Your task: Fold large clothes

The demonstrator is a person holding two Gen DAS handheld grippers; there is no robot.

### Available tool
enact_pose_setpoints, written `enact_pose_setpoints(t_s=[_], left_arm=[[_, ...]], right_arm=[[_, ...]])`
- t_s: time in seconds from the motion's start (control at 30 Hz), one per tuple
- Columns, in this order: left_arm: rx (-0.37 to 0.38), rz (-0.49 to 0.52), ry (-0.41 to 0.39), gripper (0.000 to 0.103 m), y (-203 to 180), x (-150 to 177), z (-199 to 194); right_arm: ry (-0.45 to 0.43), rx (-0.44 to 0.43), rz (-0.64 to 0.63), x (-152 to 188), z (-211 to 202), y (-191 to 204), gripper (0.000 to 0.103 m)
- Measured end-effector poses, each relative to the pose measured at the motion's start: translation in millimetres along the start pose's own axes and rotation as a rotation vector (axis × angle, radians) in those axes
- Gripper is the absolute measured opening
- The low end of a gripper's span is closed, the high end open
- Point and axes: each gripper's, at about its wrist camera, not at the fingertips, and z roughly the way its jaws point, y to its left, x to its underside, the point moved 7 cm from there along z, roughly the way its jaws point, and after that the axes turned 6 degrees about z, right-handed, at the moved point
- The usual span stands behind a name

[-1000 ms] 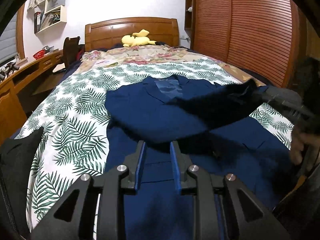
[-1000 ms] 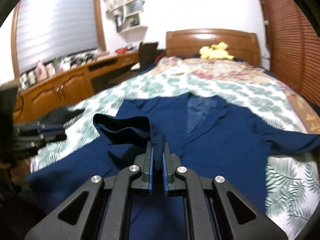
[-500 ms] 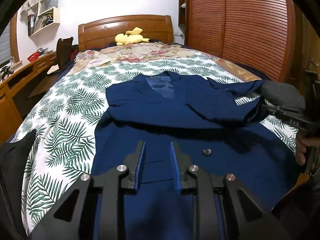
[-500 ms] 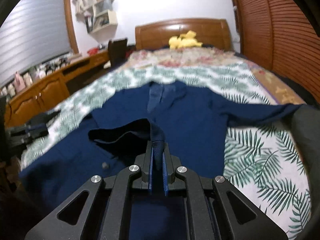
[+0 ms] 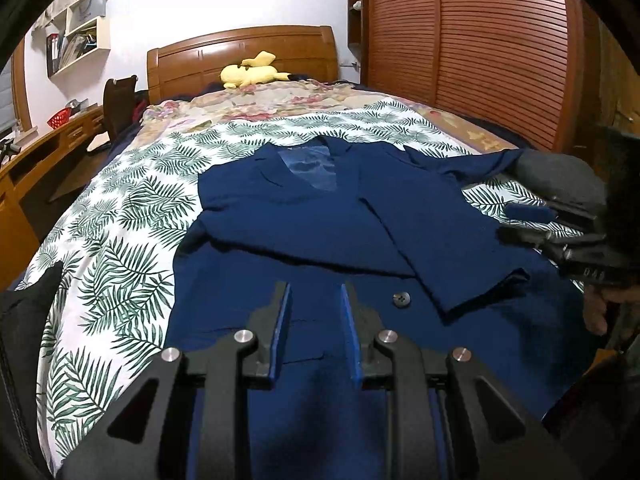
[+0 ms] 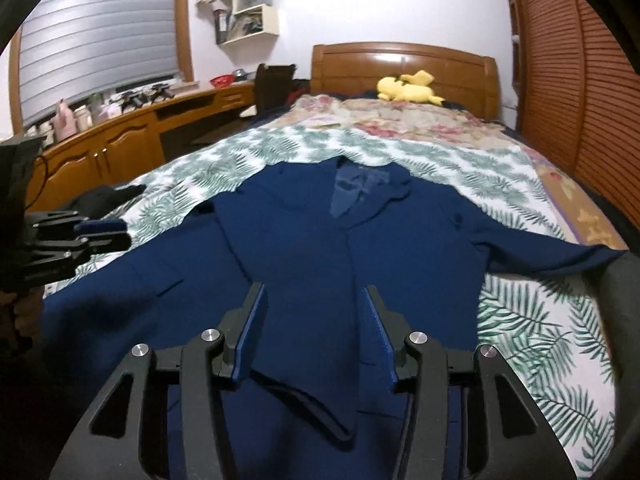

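One navy jacket (image 6: 304,248) beneath two wide-jawed grippers (image 5: 314,296)

Black tool (image 5: 314,294), blue pads (image 5: 280,320), silver screws

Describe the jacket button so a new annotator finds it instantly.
Start at the wooden bed with the palm-leaf sheet, where a navy jacket lies spread. Near its lower front, just ahead of the left gripper, sits the button: small, round, dark grey, the only non-blue spot there.
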Motion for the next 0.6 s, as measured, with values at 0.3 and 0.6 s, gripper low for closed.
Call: enact_pose_setpoints(t_s=[0.3,0.6], left_arm=[[-0.005,0.025,0.016,0.023,-10.4,2.0,6.3],[0.001,0.039,0.022,0.023,-17.4,3.1,8.0]], right_arm=[[0.157,-0.06,-0.1,34.7,51.8,33.9,0.049],[0.236,-0.068,-0.158,54.5,68.4,49.9,0.05]])
